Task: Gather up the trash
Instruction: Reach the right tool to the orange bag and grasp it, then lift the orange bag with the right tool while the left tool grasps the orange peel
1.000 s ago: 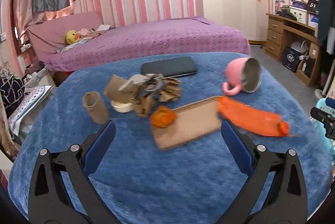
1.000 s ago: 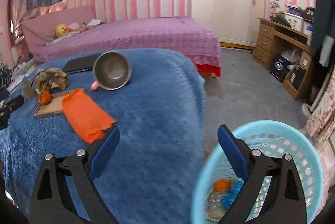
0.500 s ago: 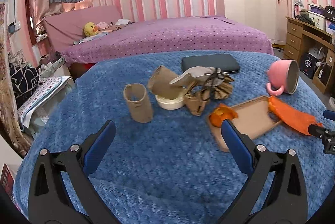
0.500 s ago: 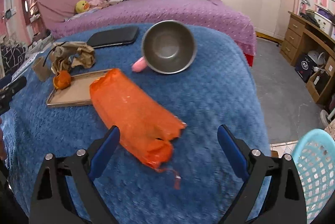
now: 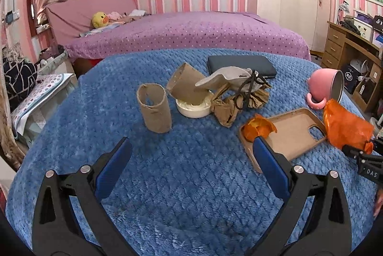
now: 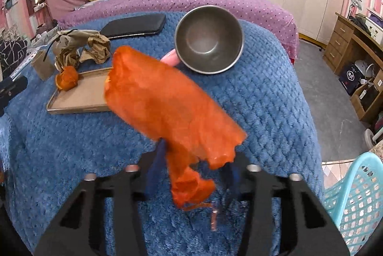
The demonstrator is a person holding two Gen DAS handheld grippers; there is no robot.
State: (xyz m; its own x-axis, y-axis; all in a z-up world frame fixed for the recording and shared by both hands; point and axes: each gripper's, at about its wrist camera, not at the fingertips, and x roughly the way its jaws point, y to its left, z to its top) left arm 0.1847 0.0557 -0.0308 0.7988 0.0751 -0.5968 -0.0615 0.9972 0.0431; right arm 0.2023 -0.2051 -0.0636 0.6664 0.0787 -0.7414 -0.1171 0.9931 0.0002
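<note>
Right tongs [image 6: 191, 174] have just been closing and are now pinching the near end of the orange mesh bag [image 6: 165, 102]. The rest of the bag lifts away from them over the blue blanket [image 6: 263, 100], so the grip is at the torn, knotted tail. That looks like the sensible spot: it bunches thin and the bulk hangs free. The pads are mostly hidden behind the mesh, so how deep the bite goes is unclear.

The light-blue laundry basket [image 6: 354, 196] sits low at the right, off the edge of the blanket-covered desk. I read it as the trash bin, which is probably why this side takes the bag.

Left tongs [image 5: 189, 160] are spread wide with nothing between them, hovering over bare blanket in front of the trash cluster: cardboard tube [image 5: 155, 110] standing upright, a second flattened tube [image 5: 185, 86] leaning on a white lid [image 5: 194, 110], crumpled brown paper [image 5: 229, 107], and a small orange mesh scrap [image 5: 257, 129] on the corner of a tan phone case [image 5: 289, 133]. They seem staged for the next pick.

The pink mug [image 6: 208, 40] on its side and the black phone [image 6: 136, 26] are likely not trash, so leave them.

Risk: the mesh may snag on the phone case edge.
</note>
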